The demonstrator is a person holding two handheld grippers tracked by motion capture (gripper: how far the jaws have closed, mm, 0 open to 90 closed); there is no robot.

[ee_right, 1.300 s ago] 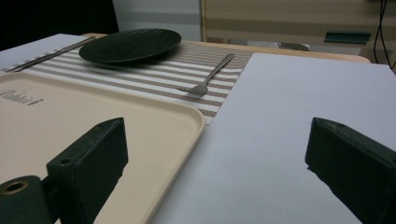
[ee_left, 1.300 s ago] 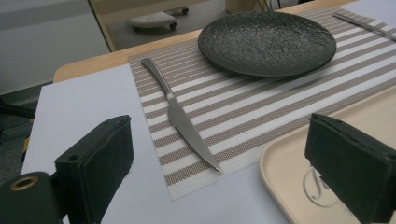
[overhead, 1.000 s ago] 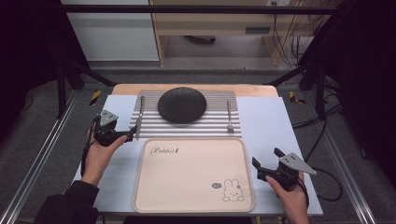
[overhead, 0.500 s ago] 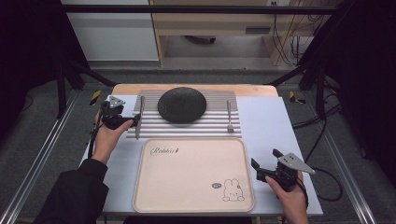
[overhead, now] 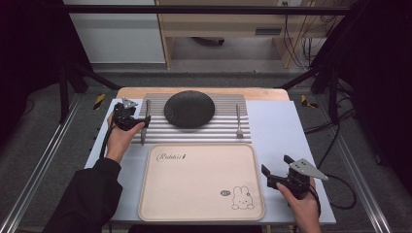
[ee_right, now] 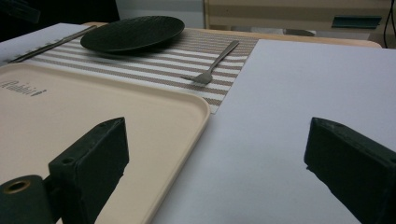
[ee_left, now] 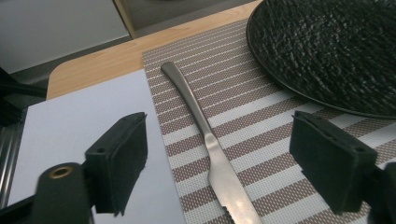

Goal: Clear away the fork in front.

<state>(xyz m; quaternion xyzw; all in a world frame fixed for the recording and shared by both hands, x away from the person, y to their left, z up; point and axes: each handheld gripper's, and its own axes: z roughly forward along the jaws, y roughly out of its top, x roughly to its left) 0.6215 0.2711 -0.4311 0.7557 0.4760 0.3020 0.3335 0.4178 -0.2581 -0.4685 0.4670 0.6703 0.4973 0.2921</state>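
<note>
Wooden table [overhead: 262,93], white sheet [overhead: 282,131], striped placemat [overhead: 228,128], beige tray [overhead: 194,179]

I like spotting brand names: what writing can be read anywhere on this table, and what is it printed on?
"Rabbit": script lettering at the far left corner of the cream tray, also partly seen in the right gripper view.
Small dark oval mark beside the rabbit drawing on the tray: too small to read.

black textured plate [overhead: 189,108], brown-and-white striped placemat [overhead: 218,131], cream tray [overhead: 194,194]
</note>
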